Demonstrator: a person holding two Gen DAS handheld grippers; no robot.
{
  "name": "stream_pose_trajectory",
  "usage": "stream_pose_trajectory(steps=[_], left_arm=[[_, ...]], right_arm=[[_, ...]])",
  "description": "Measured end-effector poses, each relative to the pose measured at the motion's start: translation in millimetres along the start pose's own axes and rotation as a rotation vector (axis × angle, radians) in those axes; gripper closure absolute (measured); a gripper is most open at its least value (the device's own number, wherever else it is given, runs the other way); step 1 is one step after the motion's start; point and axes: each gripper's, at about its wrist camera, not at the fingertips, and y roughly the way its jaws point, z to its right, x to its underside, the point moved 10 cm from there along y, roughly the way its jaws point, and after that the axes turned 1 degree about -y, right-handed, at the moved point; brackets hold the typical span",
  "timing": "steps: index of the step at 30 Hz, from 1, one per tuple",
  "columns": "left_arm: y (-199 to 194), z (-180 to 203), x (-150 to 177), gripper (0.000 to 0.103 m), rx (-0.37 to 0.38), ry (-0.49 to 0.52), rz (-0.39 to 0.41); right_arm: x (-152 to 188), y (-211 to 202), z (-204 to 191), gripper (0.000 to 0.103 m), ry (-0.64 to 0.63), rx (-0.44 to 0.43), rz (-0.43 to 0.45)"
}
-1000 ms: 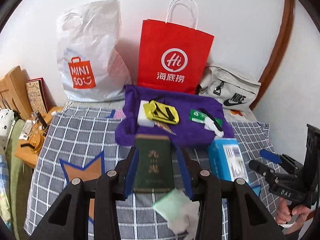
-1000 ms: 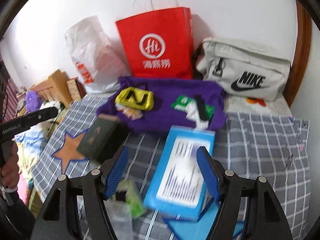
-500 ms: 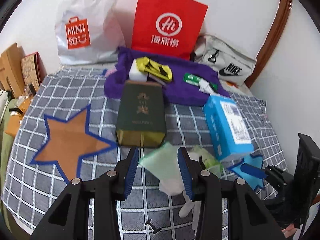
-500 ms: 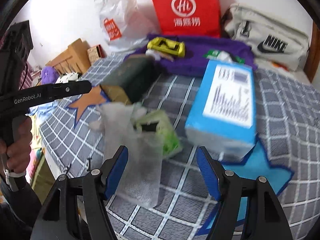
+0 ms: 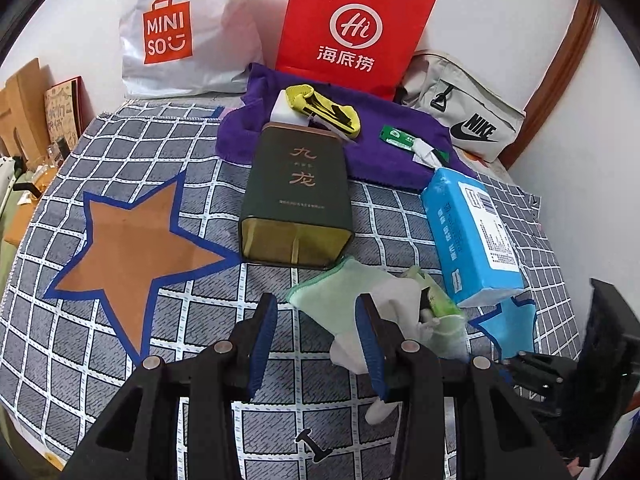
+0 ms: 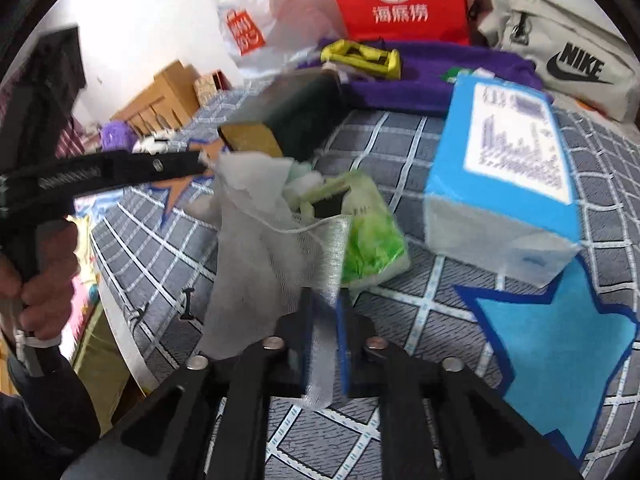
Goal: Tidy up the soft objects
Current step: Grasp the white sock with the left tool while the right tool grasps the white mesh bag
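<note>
A white mesh bag [image 6: 260, 248] lies on the checked cloth with a green wipes pack [image 6: 368, 240] in its mouth. My right gripper [image 6: 324, 320] is shut on the bag's edge. In the left wrist view the bag [image 5: 396, 300] lies beside a pale green cloth [image 5: 340, 284], and my left gripper [image 5: 316, 316] is open over that cloth's near edge. A purple towel [image 5: 380, 152] lies at the back with a yellow pouch [image 5: 324, 112] on it.
A dark green tin [image 5: 296, 196] lies in the middle and a blue tissue pack [image 5: 468, 232] to its right. A red paper bag [image 5: 352, 28], a white Miniso bag [image 5: 180, 36] and a Nike bag [image 5: 472, 120] stand against the wall. The bed edge is close on the left.
Both grippers came down and nearer to the mesh bag. My right gripper closed from wide open onto the bag's edge. My left gripper stayed open.
</note>
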Motion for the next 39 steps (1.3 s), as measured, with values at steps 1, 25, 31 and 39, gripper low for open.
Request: stream_pose_trajectory(steps=[1, 25, 31, 39], left_arm=[[1, 0, 0, 0.064, 0.001, 0.0, -0.001], [7, 50, -4, 0.039, 0.111, 0.049, -0.01], [14, 54, 1, 0.036, 0.067, 0.083, -0.025], [41, 39, 9, 0.037, -0.038, 0.083, -0.059]], right_arm=[[-1, -4, 1, 0.096, 0.0, -0.002, 0.012], [33, -57, 105, 0.032, 0.139, 0.178, 0.028], [35, -44, 90, 0.027, 0.127, 0.148, -0.004], [36, -20, 72, 0.02, 0.081, 0.192, -0.032]])
